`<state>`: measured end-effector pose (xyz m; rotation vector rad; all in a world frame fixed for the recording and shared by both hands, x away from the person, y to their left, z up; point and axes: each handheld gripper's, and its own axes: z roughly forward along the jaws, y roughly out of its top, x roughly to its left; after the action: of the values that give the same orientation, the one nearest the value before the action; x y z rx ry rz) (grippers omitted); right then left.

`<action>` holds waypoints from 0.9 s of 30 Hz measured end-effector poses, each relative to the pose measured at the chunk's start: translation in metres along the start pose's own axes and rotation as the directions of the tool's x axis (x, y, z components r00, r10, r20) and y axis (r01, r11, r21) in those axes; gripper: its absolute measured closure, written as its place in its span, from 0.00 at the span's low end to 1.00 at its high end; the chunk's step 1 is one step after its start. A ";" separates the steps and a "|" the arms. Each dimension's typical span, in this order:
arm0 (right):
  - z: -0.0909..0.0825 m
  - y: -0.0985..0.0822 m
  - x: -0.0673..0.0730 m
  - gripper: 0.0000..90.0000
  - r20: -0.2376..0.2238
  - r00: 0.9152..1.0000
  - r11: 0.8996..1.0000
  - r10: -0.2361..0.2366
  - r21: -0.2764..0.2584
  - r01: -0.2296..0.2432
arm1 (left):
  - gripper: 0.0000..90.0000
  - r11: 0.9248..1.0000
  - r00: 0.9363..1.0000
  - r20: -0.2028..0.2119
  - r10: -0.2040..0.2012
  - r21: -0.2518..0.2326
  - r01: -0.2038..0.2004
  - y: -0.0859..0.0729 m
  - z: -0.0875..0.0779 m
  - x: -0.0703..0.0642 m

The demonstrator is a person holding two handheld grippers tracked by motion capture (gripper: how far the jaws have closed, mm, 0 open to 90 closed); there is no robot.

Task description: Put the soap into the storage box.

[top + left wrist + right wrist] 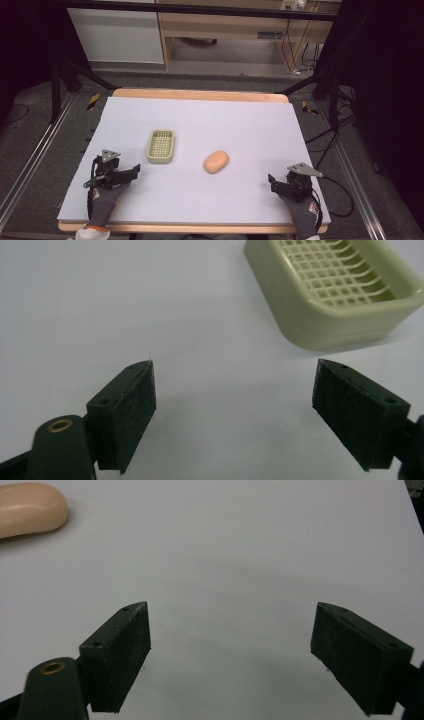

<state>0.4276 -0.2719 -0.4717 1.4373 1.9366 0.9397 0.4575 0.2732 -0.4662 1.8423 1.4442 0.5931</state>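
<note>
A pale green soap dish [161, 146] with a grid floor lies left of the table's middle, empty. An orange-pink bar of soap [216, 161] lies to its right on the white sheet. My left gripper [129, 174] rests near the front left, open, a short way in front of and left of the dish [340, 290]. Its jaws stand wide apart over bare sheet. My right gripper [276, 183] rests near the front right, open, with the soap [30, 509] off to the far upper left of its view. Nothing sits between either pair of jaws.
The white sheet [200, 125] covers a wooden table, its edge showing at the back [200, 94]. Metal rails run along both sides on the floor. A wooden desk and cables stand beyond the table's far end.
</note>
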 end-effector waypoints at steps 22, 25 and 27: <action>-0.001 -0.004 -0.001 0.12 0.033 0.999 1.000 0.011 0.010 -0.012 | 0.21 0.996 0.995 0.079 0.064 -0.074 -0.058 0.008 -0.018 -0.030; -0.001 -0.004 -0.001 0.12 0.033 0.999 1.000 0.013 0.010 -0.013 | 0.21 0.995 0.994 0.088 0.071 -0.077 -0.064 0.009 -0.018 -0.035; -0.001 -0.003 0.000 0.11 0.037 0.999 1.000 0.011 0.012 -0.012 | 0.21 0.994 0.992 0.097 0.081 -0.078 -0.074 0.010 -0.018 -0.038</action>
<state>0.4247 -0.2731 -0.4737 1.4637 1.9121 0.9019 0.4404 0.2404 -0.4446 1.8493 1.2739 0.5768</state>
